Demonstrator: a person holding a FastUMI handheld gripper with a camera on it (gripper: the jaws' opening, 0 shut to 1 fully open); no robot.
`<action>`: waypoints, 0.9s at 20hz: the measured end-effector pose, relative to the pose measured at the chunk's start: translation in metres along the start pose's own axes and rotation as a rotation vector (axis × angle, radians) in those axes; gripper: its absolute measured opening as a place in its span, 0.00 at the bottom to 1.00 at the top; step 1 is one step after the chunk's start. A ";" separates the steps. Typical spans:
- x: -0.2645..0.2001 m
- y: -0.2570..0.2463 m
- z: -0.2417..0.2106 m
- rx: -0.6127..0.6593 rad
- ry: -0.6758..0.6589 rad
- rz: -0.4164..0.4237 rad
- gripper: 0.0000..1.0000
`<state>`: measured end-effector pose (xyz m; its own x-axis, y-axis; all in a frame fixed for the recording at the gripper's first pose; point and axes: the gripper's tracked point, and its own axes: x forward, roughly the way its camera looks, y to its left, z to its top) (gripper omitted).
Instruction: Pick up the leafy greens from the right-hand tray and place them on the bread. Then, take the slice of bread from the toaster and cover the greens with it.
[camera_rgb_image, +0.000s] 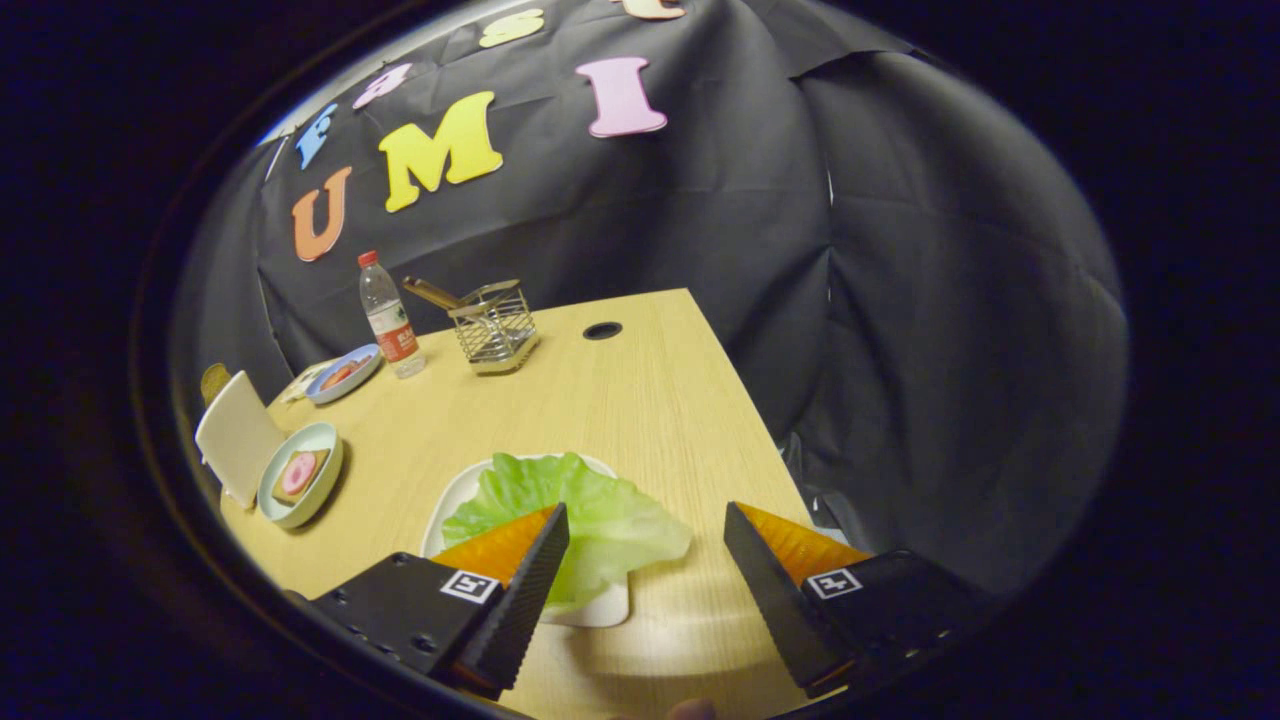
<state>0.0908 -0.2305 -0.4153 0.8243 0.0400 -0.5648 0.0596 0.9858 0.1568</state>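
Note:
A pale green lettuce leaf lies on a white tray on the wooden table, its right edge hanging over the tray's rim. My gripper is open just above it: the left finger sits over the leaf, the right finger over bare table to the leaf's right. Farther off to the left, a light bowl-like plate holds a slice of bread with a pink topping. Beside that plate stands a white toaster, with a brown slice of bread poking out of its top.
At the back of the table stand a water bottle, a wire utensil holder and a blue plate with food. A cable hole sits near the far edge. The table's right edge drops off close to my right finger.

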 end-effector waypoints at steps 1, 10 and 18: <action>0.003 0.000 -0.005 0.004 0.011 0.002 0.95; 0.012 0.001 -0.013 0.001 0.045 -0.038 0.52; 0.004 0.004 -0.002 -0.030 0.033 -0.098 0.01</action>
<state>0.0929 -0.2259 -0.4181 0.7965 -0.0523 -0.6024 0.1219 0.9897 0.0752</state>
